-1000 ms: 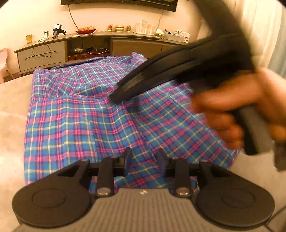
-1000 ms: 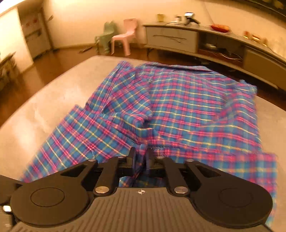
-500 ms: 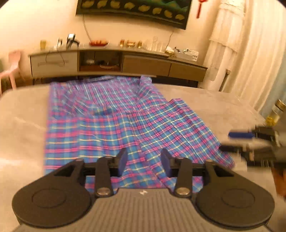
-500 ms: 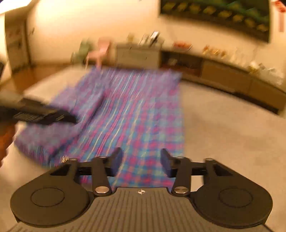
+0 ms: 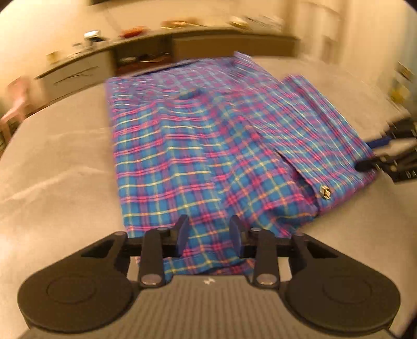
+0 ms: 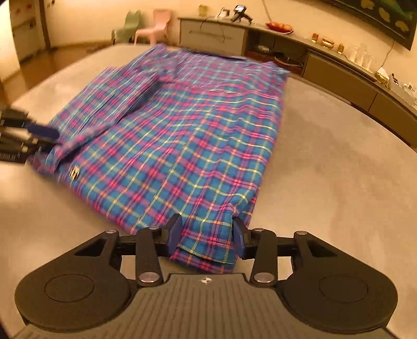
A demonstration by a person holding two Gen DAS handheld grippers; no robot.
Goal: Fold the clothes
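A blue, pink and yellow plaid shirt (image 5: 195,146) lies flat on the grey table (image 5: 60,177). One sleeve is folded over it, with the buttoned cuff (image 5: 325,193) near the edge. My left gripper (image 5: 209,232) is open at the shirt's near edge, and cloth lies between its fingers. In the right wrist view, my right gripper (image 6: 207,229) is open around a near corner of the shirt (image 6: 182,125). Each view shows the other gripper low beside the cuff: the right gripper (image 5: 371,153) and the left gripper (image 6: 48,137). That cuff (image 6: 74,172) sits at the left there.
Bare table surface (image 6: 338,169) stretches along both sides of the shirt. Behind the table stands a long low sideboard (image 6: 325,60) with small items on top. A pink chair (image 6: 156,24) and a green one stand on the floor at the far left.
One second ago my right gripper was shut on the sleeve over the shirt. It let go. Both grippers, now open, have dropped to the shirt's near edge.
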